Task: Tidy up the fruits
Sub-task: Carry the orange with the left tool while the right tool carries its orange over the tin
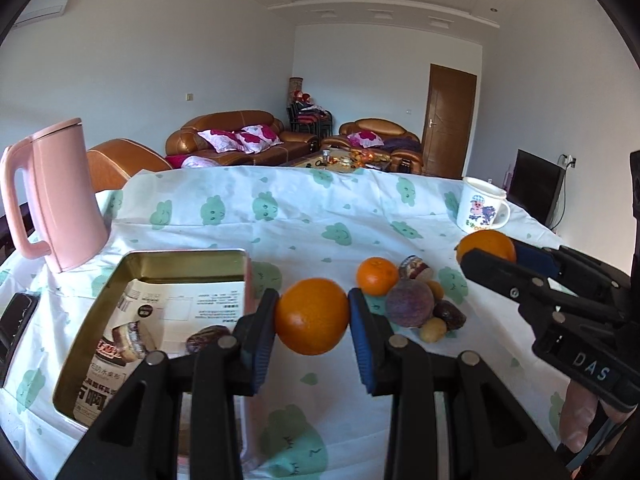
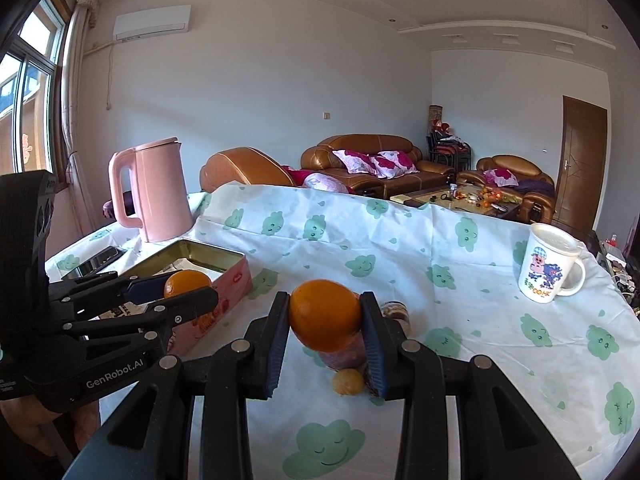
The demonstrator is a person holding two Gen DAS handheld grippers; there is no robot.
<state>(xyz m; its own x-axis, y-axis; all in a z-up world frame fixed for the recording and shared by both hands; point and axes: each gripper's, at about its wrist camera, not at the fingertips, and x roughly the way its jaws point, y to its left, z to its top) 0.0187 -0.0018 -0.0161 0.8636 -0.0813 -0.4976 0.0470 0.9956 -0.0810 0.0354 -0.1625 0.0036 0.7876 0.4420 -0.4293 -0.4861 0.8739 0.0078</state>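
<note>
Left hand-held gripper (image 1: 312,316) clamping an orange (image 1: 311,315), right hand-held gripper (image 2: 325,322) clamping another orange (image 2: 325,320), open tin (image 1: 100,320) left, fruit pile (image 1: 412,300) between

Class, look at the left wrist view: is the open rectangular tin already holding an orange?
No: the tin holds only printed packaging, while the left gripper grips an orange.

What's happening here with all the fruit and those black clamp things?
A person is sorting fruit on a table. Each hand-held gripper is clamped on an orange: the left one holds its orange beside an open tin, the right one holds another orange. More fruit is piled on the tablecloth.
</note>
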